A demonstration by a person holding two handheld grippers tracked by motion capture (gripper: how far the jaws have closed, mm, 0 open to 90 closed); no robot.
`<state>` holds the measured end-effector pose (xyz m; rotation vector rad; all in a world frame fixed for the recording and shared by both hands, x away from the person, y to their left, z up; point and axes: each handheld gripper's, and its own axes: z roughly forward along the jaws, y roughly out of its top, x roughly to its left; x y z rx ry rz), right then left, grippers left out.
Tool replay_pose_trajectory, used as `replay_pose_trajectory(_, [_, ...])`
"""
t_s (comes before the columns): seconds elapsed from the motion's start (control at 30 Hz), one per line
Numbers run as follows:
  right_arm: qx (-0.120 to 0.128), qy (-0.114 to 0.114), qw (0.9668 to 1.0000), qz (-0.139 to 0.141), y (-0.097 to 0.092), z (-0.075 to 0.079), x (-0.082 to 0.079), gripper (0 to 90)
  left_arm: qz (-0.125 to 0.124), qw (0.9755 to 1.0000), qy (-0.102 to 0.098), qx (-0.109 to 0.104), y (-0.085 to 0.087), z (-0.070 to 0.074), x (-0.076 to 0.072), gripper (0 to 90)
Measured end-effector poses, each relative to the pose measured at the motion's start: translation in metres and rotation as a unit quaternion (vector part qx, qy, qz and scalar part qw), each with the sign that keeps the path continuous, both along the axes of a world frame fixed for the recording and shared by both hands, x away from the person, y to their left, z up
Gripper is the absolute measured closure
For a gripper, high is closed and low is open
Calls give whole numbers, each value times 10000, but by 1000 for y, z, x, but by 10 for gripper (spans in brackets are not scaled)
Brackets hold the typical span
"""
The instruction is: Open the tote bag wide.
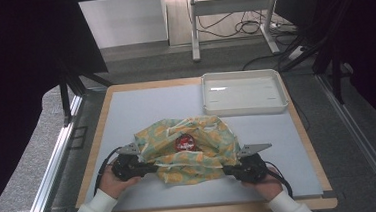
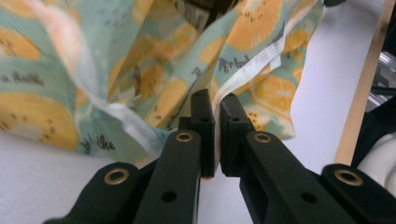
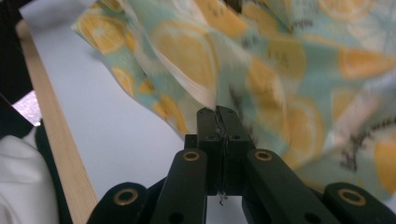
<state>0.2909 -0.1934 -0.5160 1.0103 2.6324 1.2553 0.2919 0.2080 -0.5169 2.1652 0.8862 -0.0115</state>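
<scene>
At left, left gripper (image 1: 147, 165) clenched on the white hem of the bag (image 1: 189, 148), a thin fold pinched between the pads; seen close in the left gripper view as left gripper (image 2: 216, 105) biting the hem of the bag (image 2: 140, 60); at centre, the lemon-print cloth bag slumped on the grey mat (image 1: 141, 109), near edge of the table, mouth gaping upward, a red round thing (image 1: 185, 143) showing inside; at right, right gripper (image 1: 229, 168) likewise clamped tight on the bag's opposite edge, seen close as right gripper (image 3: 218, 114) gripping the cloth of the bag (image 3: 280, 70); far right, a white tray (image 1: 281, 90), well apart from the bag.

Probably holding the bag's mouth open or settling it on the mat; to do it well: keep both pinches firm and level; draw the two edges apart evenly so the mouth stays wide; avoid tugging one side harder, or the cloth may slip free and the red thing roll out; lower gently, keeping the base flat on the mat.
</scene>
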Motion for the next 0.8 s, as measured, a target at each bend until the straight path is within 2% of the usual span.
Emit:
replay_pose_trajectory(0.1, [-103, 39, 9999, -31, -4, -4, -3, 882, -40, 9999, 117, 91, -4, -8, -3, 873])
replay_pose_trajectory(0.2, [-110, 32, 9999, -32, -5, -3, -3, 882, -63, 9998, 105, 123, -6, -8, -4, 872])
replay_pose_trajectory(0.33, [57, -205, 9998, -44, -8, 7, -5, 882, -85, 9997, 98, 190, -6, -8, -4, 871])
replay_pose_trajectory(0.53, [62, -190, 9998, -85, -13, 8, -6, 858, -107, 9995, 119, 257, -8, -11, -4, 853])
replay_pose_trajectory(0.6, [106, -213, 9997, -37, -14, 10, -9, 786, -130, 9997, 57, 220, -8, -10, -6, 802])
replay_pose_trajectory(0.67, [173, -287, 9994, 6, -14, 13, -13, 718, -122, 9997, -34, 193, -6, -6, -10, 686])
replay_pose_trajectory(0.73, [242, -407, 9989, 28, -16, 19, -18, 656, -89, 9998, -174, 77, -2, 0, -16, 577])
replay_pose_trajectory(0.77, [284, -471, 9985, -6, -17, 22, -20, 624, -89, 9998, -174, 77, -2, 0, -16, 528])
replay_pose_trajectory(0.8, [323, -540, 9980, -34, -18, 25, -22, 597, -35, 9994, -324, -83, 3, 8, -22, 484])
